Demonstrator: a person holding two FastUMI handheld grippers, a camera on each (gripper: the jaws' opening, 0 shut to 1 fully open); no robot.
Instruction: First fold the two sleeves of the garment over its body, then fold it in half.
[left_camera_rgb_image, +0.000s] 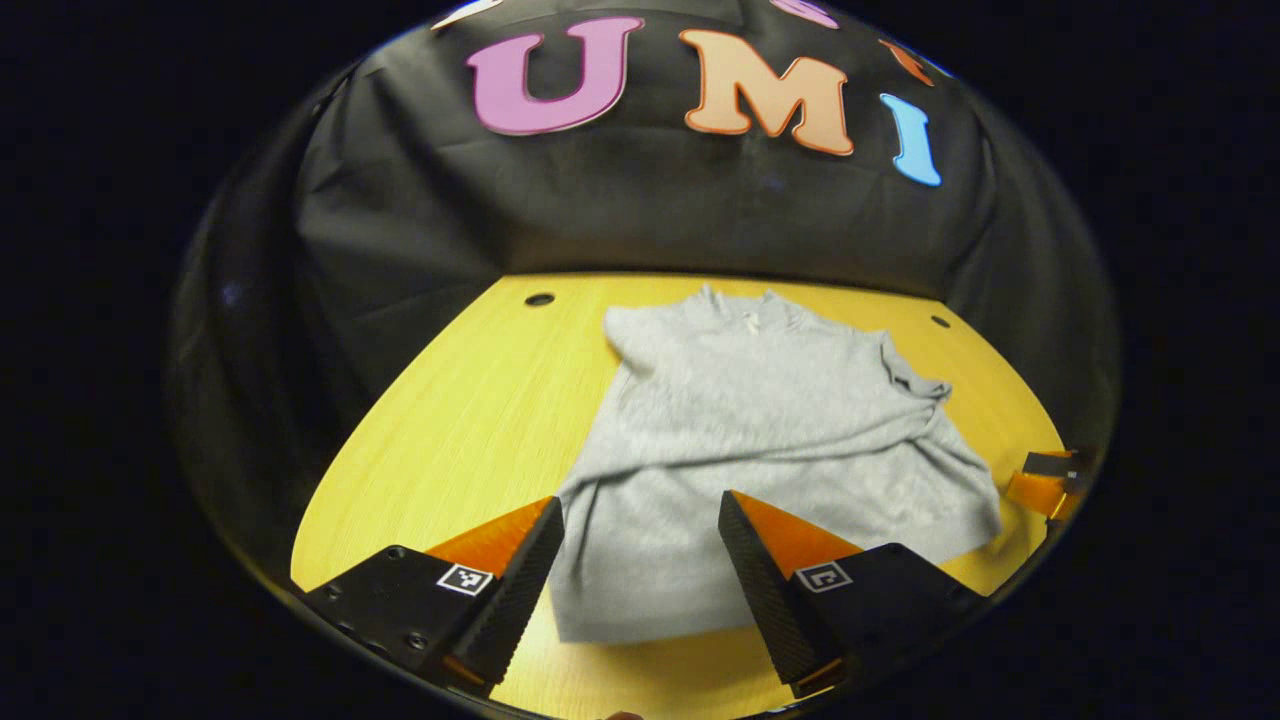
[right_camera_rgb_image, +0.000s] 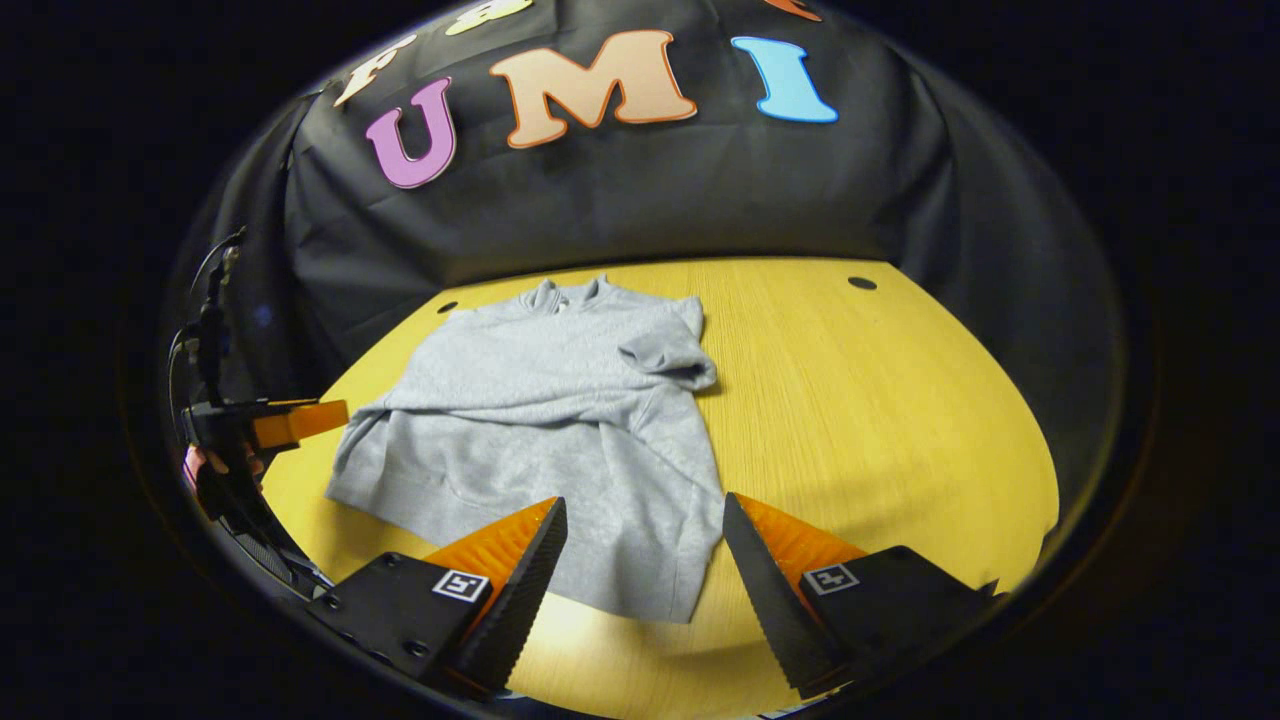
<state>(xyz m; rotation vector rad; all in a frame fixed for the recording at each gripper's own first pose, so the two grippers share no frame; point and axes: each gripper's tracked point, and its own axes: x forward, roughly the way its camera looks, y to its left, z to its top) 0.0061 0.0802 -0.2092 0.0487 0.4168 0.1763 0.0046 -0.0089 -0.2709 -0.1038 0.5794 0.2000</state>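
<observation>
Lying flat on the yellow table (left_camera_rgb_image: 450, 400), the grey sweater (left_camera_rgb_image: 760, 440) has its sleeves folded across its body. Both the left gripper (left_camera_rgb_image: 640, 520) and right gripper (right_camera_rgb_image: 640, 520) hover spread wide above its near hem, holding nothing.

Each claw (left_camera_rgb_image: 640, 550) (right_camera_rgb_image: 640, 550) has wedge-shaped, ridged fingers on black screwed blocks, each bearing a small square black-and-white marker.

The left tongs (left_camera_rgb_image: 640, 530) are hovering wide open over the near hem of a grey sweater (left_camera_rgb_image: 770, 450), which is lying on the yellow tabletop (left_camera_rgb_image: 470, 420).
</observation>
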